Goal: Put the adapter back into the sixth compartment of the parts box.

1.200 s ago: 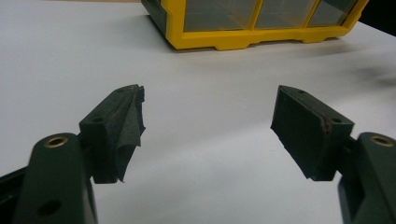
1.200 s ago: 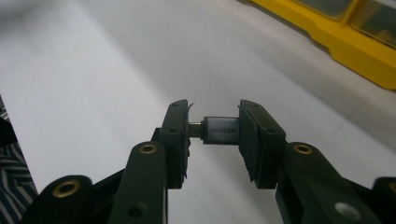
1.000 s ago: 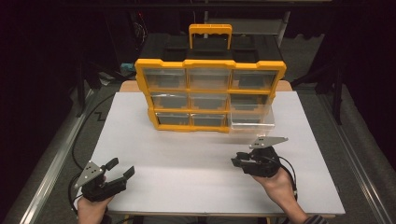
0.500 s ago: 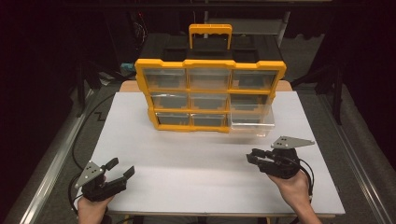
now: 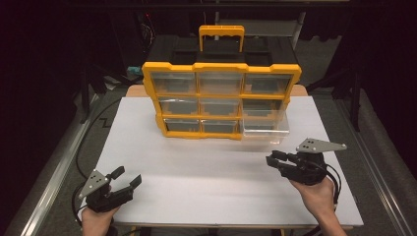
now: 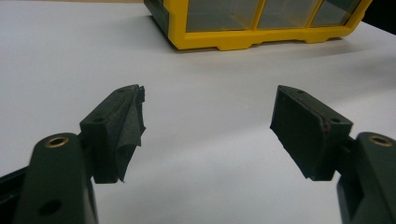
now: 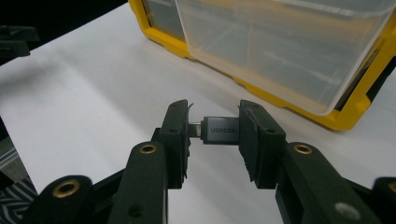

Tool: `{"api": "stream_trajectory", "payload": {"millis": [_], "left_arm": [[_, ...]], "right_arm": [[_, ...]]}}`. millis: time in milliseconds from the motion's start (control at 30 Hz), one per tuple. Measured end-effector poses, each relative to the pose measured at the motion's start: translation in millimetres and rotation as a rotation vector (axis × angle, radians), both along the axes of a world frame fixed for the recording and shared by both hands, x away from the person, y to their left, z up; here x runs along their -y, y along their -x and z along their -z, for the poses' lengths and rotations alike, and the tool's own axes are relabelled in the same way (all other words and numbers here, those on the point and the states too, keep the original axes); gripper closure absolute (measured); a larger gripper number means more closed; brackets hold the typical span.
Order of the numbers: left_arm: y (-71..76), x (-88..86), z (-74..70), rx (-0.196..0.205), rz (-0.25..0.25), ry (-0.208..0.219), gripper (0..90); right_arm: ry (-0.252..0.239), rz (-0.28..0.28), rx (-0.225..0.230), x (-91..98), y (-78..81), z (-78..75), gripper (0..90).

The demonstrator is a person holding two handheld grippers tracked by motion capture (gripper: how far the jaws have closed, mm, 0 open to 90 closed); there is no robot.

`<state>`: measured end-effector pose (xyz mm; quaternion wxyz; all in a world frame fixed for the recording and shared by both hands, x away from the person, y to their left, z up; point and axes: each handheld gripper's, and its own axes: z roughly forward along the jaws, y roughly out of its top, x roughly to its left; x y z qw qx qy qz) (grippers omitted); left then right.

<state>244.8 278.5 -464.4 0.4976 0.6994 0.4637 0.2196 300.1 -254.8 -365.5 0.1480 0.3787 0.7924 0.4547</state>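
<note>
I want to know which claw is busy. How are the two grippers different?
The right gripper is shut on a small grey UGREEN adapter; the left gripper is open and holds nothing. The right one sits near the pulled-out clear drawer; the left sits farther from the yellow organizer. Both have black jaws.

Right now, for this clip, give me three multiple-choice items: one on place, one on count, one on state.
1. Where is the pulled-out clear drawer in the yellow organizer?
A. top left B. bottom right C. top middle

2. How many drawer rows does the organizer have?
A. three B. five C. one

3. What does the right gripper hold?
A. nothing B. a screw C. a small grey adapter

B, the drawer juts at the lower right; A, three rows stacked; C, jaws pinch it, while the left gripper gapes.
</note>
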Motion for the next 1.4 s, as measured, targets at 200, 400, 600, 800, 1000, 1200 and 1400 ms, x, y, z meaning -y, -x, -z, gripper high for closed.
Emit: {"api": "stream_trajectory", "payload": {"millis": [200, 400, 600, 800, 1000, 1200, 1400], "left_arm": [[0.0, 0.4, 0.0, 0.001, -0.001, -0.001, 26.5], [0.0, 0.8, 0.0, 0.001, 0.004, -0.006, 26.7], [-0.1, 0.8, 0.0, 0.001, 0.006, -0.006, 26.7], [-0.3, 1.4, 0.1, 0.001, 0.007, -0.008, 26.7], [-0.2, 1.3, 0.0, 0.001, 0.009, -0.006, 26.6], [-0.3, 1.3, 0.0, 0.0, 0.009, -0.006, 26.5], [-0.2, 1.2, 0.0, 0.001, 0.01, -0.005, 26.5]], "right_arm": [[-0.011, 0.001, 0.022, 2.2, -0.9, -12.6, 65.2], [-0.017, -0.001, 0.048, 3.8, -1.6, -30.3, 65.2], [-0.022, -0.005, 0.063, 3.5, -3.6, -41.3, 65.2], [-0.026, -0.007, 0.081, 1.0, -6.9, -53.1, 65.2], [-0.029, 0.001, 0.094, -1.7, -16.5, -64.5, 65.2], [-0.021, 0.014, 0.098, -4.3, -26.9, -70.8, 65.2], [-0.008, 0.042, 0.083, -5.4, -39.5, -71.8, 65.2]]}}
